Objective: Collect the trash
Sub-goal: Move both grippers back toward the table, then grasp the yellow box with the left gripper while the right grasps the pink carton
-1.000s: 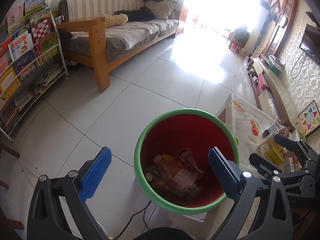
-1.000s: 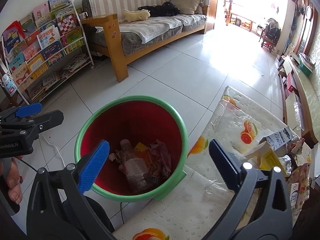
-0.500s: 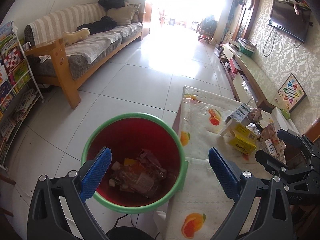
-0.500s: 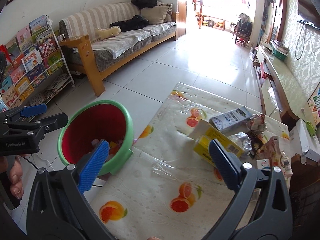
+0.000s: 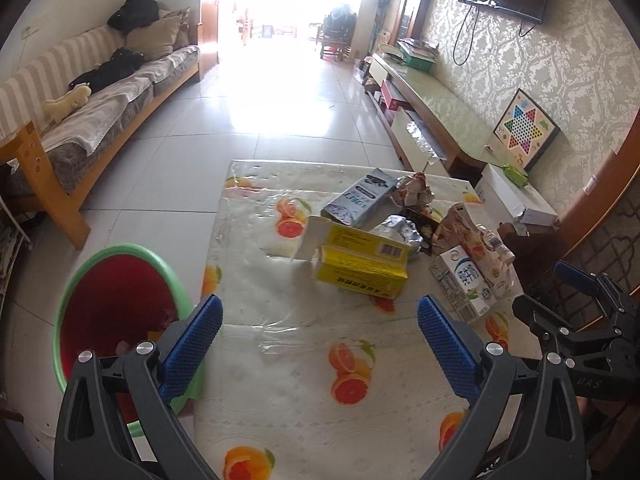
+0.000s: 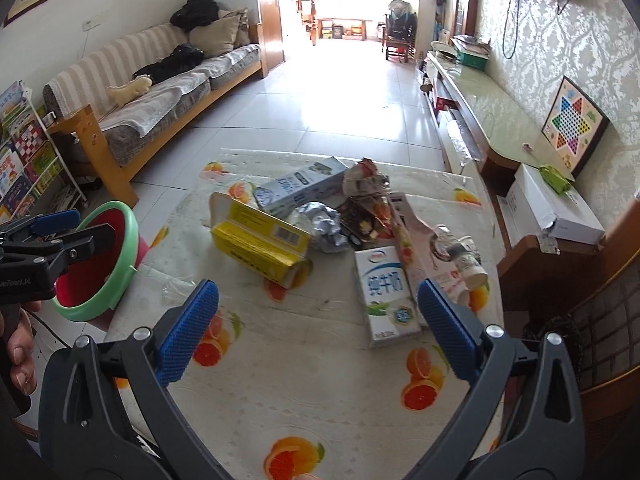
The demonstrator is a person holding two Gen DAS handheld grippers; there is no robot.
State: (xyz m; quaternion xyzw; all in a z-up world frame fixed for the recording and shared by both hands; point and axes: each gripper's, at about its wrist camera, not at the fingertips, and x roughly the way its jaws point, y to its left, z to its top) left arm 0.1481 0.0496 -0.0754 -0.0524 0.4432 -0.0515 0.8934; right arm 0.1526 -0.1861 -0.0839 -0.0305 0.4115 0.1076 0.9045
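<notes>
A pile of trash lies on the fruit-print table (image 5: 320, 408) (image 6: 304, 400): a yellow box (image 5: 362, 266) (image 6: 260, 242), a white milk carton (image 5: 462, 284) (image 6: 386, 292), a grey-blue carton (image 5: 356, 198) (image 6: 298, 186), crumpled foil (image 5: 398, 230) (image 6: 326, 226) and wrappers (image 6: 366, 184). A red bin with a green rim (image 5: 108, 312) (image 6: 104, 260) stands at the table's left edge. My left gripper (image 5: 320, 340) is open over the near table. My right gripper (image 6: 318, 328) is open, nothing between its fingers, with the milk carton just ahead.
A wooden-framed sofa (image 5: 80, 120) runs along the left wall and a bookshelf (image 6: 20, 160) stands beside it. A low cabinet (image 5: 436, 120) with a game board (image 5: 524, 128) lines the right wall. A white box (image 6: 556, 204) sits right of the table.
Both grippers swung right, away from above the bin and onto the table. The trash pile now sits ahead of both, and the bin has slid to the left edge.
</notes>
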